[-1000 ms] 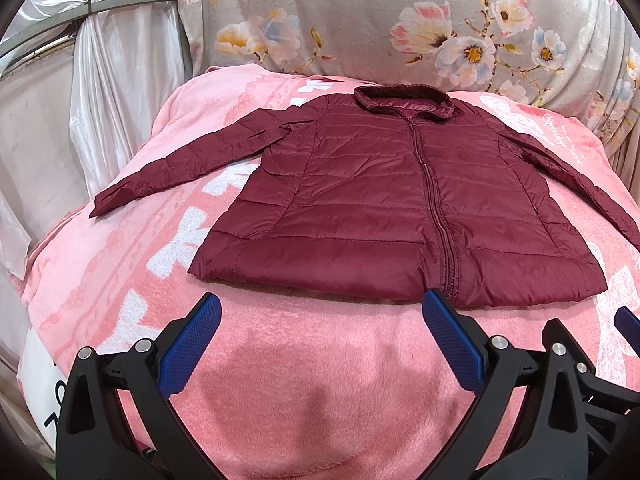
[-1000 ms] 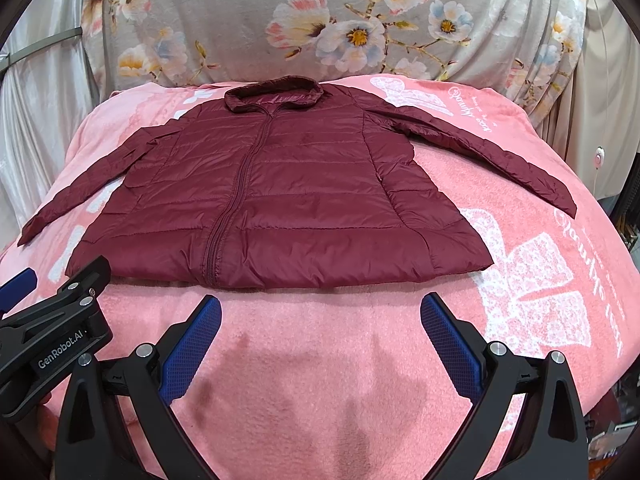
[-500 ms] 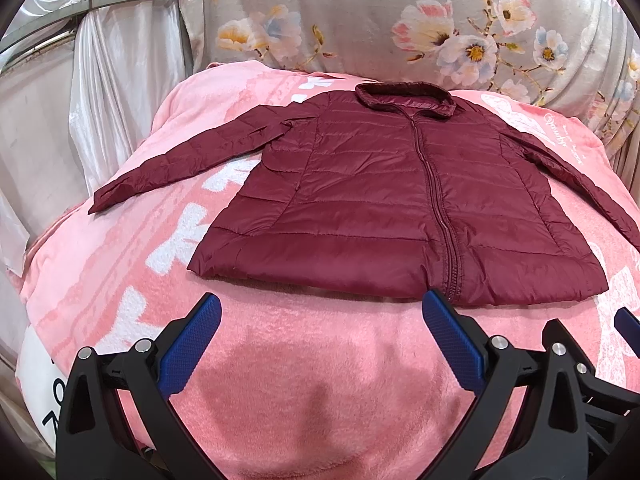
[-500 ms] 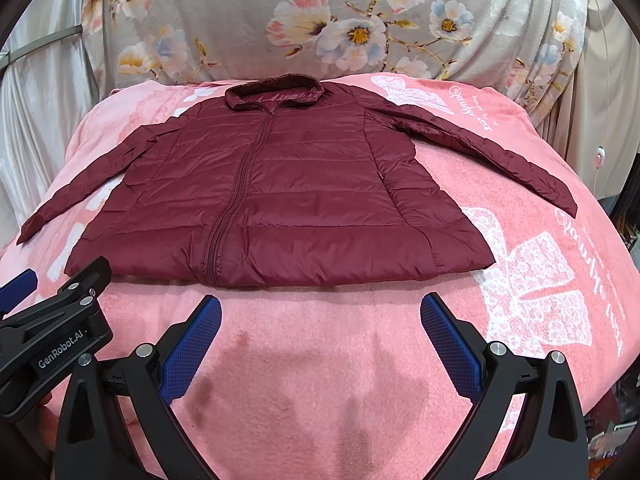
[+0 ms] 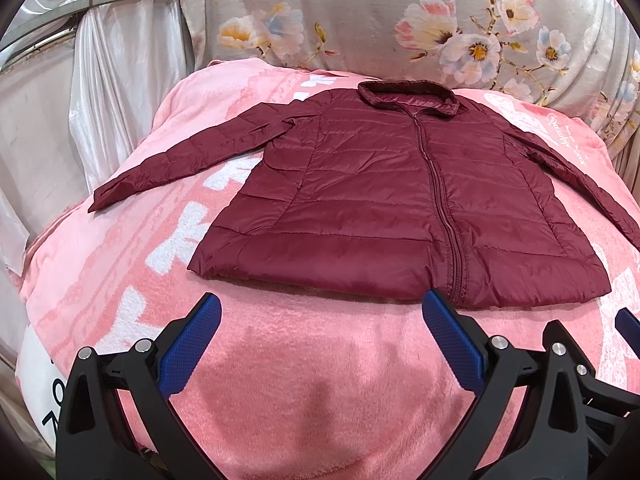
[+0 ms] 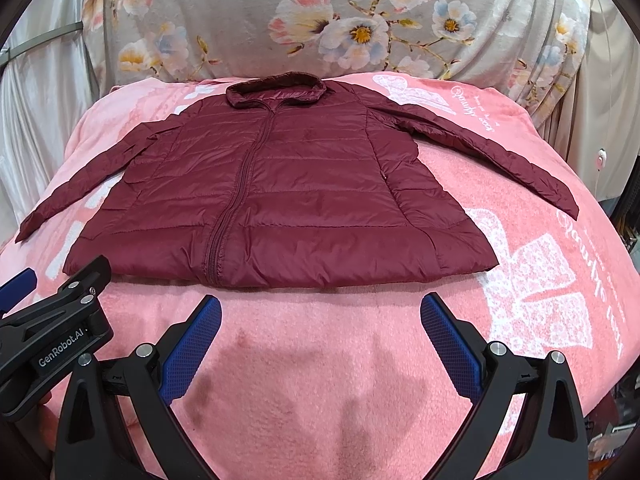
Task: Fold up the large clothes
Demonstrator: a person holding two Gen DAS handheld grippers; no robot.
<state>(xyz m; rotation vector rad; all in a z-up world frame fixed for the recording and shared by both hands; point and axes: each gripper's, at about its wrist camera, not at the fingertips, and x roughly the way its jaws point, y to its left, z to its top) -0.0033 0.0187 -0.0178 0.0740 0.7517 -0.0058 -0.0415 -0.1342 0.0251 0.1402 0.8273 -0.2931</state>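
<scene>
A maroon jacket (image 5: 400, 208) lies flat, zipped, sleeves spread, across the middle of a pink blanket (image 5: 304, 392); in the right view the jacket (image 6: 288, 200) fills the centre. The left tongs (image 5: 320, 340) at the bottom of the frame gape wide, gripping nothing, blue pads (image 5: 190, 344) above bare blanket just short of the hem. The right tongs (image 6: 320, 340) gape equally wide, likewise empty. Floral fabric (image 6: 320, 20) hangs across the top.

The left black two-finger gripper with blue textured pads (image 5: 320, 334) hung level, its jaws spread wide apart and holding nothing. The matching right black gripper with blue pads (image 6: 320, 334) was likewise spread wide, apparently just beside it.
</scene>
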